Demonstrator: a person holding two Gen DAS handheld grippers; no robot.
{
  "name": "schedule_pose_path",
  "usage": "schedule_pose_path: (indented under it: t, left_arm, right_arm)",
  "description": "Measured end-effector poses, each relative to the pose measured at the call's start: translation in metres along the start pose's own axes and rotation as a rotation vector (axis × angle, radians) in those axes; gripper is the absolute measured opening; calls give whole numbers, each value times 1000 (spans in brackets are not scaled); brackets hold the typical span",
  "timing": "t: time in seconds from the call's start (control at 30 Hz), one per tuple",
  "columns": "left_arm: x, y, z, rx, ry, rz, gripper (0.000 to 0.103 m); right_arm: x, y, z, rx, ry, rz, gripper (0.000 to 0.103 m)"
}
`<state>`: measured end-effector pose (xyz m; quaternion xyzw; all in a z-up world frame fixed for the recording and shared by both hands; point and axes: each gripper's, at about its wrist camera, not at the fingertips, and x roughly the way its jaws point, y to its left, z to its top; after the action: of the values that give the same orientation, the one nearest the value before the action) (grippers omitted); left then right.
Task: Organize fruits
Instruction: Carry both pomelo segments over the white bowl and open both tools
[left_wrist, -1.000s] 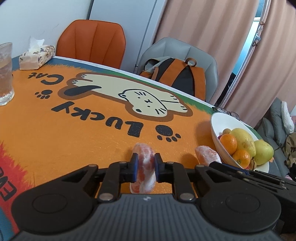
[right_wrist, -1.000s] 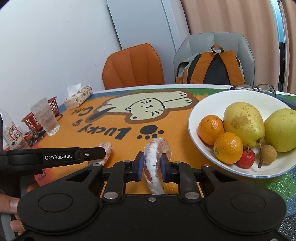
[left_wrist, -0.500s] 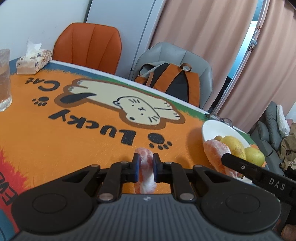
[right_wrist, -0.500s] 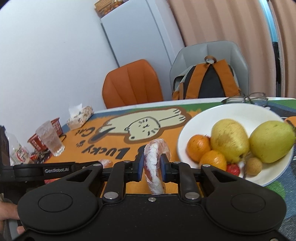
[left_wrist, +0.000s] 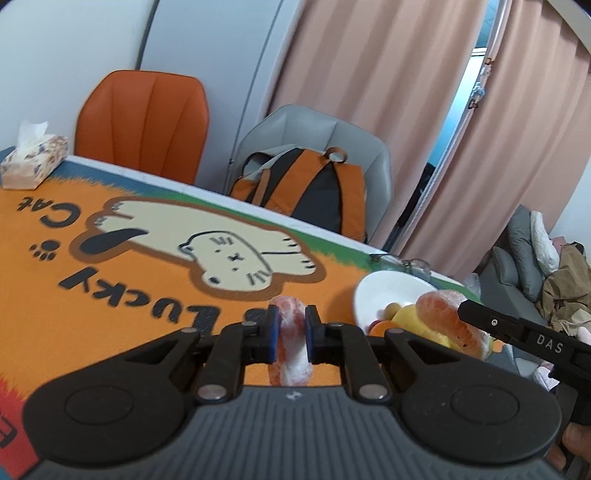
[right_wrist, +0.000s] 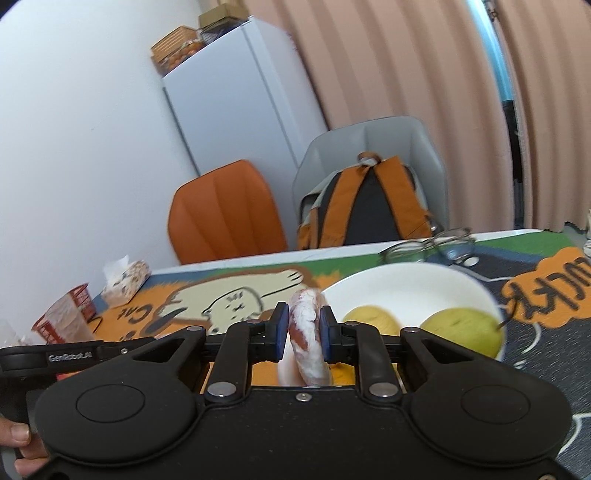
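Since a second ago both my hands have lifted off the worktop (left_wrist: 55, 295) and swung toward the white bowl (right_wrist: 406, 284), which now sits right ahead of my right gripper (right_wrist: 303, 332) and larger in its view; the other fruit in the bowl is now partly hidden behind my hardware.

My left gripper (left_wrist: 290, 330) has its jaws clenched on a peeled citrus segment (left_wrist: 291, 314), pinched across its narrow middle. My right jaws grip a second peeled segment (right_wrist: 306, 325) the same way; in the left view that piece hangs just over the bowl's near side.

What worries me: these pieces are soft and wet, so squeezing harder could burst them, and I judge a slack grip could let one slide out onto the mat (left_wrist: 110, 332) before it clears the rim. The two pears (right_wrist: 461, 328) crowd the bowl's near half, so a careless drop may land on them and roll off. The eyeglasses (right_wrist: 432, 243) lie just behind the bowl, and a far reach could knock them. My two tools are also close together, so they could clash.

Readable writing: "LUCKY Cat" on the mat, upside down to me; "GenRobot.AI" on the left tool's arm (right_wrist: 70, 356); "DAS" on the right tool's arm (left_wrist: 546, 347).
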<state>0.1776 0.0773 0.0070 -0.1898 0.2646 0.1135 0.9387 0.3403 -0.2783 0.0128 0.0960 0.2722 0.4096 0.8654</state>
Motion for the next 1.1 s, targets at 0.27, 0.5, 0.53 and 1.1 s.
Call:
schedule_pose_path:
  t: [0.27,0.5,0.53,1.1]
  left_arm:
    - [15,-23,11,30,-3,-32,13]
    - [29,-42,18,53,2,-54,13]
    - [31,-45,19,59,3,-57,13]
    - [70,-100,32,142,19,-114,13]
  right_arm:
    - [5,-24,8,36,-29,-48,18]
    - [7,-44,10,92,-63,-40,18]
    - [10,-47,10,108,-52,-30,21]
    - [-11,-68,7,156,-74,-60,44]
